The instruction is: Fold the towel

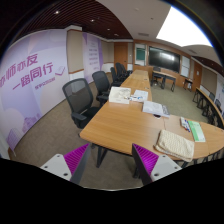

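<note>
A beige folded towel lies on the near right corner of a long wooden table, just beyond my right finger. My gripper is held above the grey carpet in front of the table's near edge. Its two purple pads stand wide apart with nothing between them. The gripper is open and empty.
Black office chairs line the table's left side. Papers and white boxes lie further along the table, a green booklet at the right. A wall with a pink banner runs on the left. A screen hangs at the far end.
</note>
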Demonstrator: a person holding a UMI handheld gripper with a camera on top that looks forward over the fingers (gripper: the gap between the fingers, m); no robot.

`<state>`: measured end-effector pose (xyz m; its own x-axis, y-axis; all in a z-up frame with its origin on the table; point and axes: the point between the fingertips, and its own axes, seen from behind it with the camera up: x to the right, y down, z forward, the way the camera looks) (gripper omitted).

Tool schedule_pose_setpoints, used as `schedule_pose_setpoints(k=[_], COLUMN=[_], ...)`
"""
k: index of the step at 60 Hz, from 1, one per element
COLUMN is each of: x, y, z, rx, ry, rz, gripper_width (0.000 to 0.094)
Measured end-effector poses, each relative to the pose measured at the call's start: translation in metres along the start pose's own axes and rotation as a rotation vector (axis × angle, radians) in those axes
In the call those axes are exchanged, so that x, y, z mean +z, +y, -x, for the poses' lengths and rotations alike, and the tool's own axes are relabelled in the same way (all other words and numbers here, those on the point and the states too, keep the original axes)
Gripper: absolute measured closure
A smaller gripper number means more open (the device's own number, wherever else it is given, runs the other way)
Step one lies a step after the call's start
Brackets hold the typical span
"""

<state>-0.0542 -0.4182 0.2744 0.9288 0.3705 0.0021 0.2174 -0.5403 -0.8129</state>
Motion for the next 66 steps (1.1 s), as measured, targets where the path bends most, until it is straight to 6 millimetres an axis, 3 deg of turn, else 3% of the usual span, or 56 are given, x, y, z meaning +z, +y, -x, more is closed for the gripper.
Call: schedule_pose_setpoints(k=[4, 7, 9, 10, 11, 16, 17, 20, 27, 35, 42, 44, 47, 51, 56, 66], x=[0.008, 0.034, 0.074, 0.056, 0.065, 0.112, 0.108, 0.150, 0.211, 0.268, 0.310, 0.319, 0.331, 0.334, 0.332, 0.331], y=[0.006, 0.015, 0.025, 0.026, 0.029, 0.042, 0.043, 0.051, 0.062, 0.069, 0.079, 0.085, 0.094, 0.108, 0.111, 0.108], z=[-0.007, -0.025, -0.048, -0.045, -0.054, -0.110, -0.119, -0.159, -0.246, -0.311, -0.343, -0.345, -0.350, -0.363, -0.373, -0.373], rx=[0.019, 0.037, 0.050, 0.057, 0.063, 0.100, 0.109, 0.136, 0.201, 0.237, 0.249, 0.251, 0.260, 0.255, 0.189, 0.102], ry=[0.007, 0.020, 0.033, 0.044, 0.054, 0.129, 0.146, 0.199, 0.319, 0.396, 0.417, 0.419, 0.421, 0.475, 0.526, 0.568], rz=[0.019, 0.033, 0.039, 0.050, 0.055, 0.068, 0.071, 0.065, 0.067, 0.084, 0.123, 0.142, 0.165, 0.201, 0.205, 0.219], gripper_width=[0.0079, 0.0080, 0.0081, 0.0080, 0.0081, 0.0079, 0.0080, 0.0076, 0.0081, 0.0088, 0.0127, 0.0177, 0.0334, 0.0575, 0.0799, 0.0893])
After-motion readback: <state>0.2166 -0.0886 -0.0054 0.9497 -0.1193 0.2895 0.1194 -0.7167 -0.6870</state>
